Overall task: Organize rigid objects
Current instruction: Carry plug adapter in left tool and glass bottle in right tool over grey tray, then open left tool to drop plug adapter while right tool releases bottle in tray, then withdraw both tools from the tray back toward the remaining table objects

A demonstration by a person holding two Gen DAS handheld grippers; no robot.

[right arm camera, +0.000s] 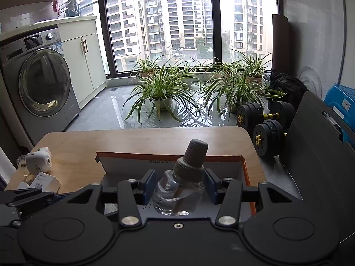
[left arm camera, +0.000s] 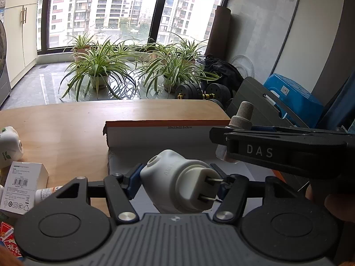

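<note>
Left wrist view: left gripper (left arm camera: 179,182) is clamped on a white plug-in heater unit (left arm camera: 177,184), prongs pointing back at the camera, held over the open cardboard box (left arm camera: 155,137) on the wooden table (left arm camera: 66,124). Hard plastic shell, light, rounded and a bit slick, so the pads across its flanks look like the right hold (stay off the prongs). The right gripper (left arm camera: 224,133) crosses in from the right, close above, carrying a small bottle (left arm camera: 241,116). A second white unit (left arm camera: 8,146) and a small white carton (left arm camera: 22,184) sit at the left edge. Right wrist view: right gripper (right arm camera: 179,187) is closed on the clear refill bottle (right arm camera: 177,190), pads on the body below the ribbed grey cap (right arm camera: 192,161); probably thin plastic with liquid inside, hard to tell through the distortion, so no hard squeeze. It hangs over the box, whose near floor looks bare. Box walls are low; orange rim on the right runs near the table edge, with dumbbells (right arm camera: 264,122) on the floor beyond. Main clearance limit is the two grippers crowding each other.
</note>
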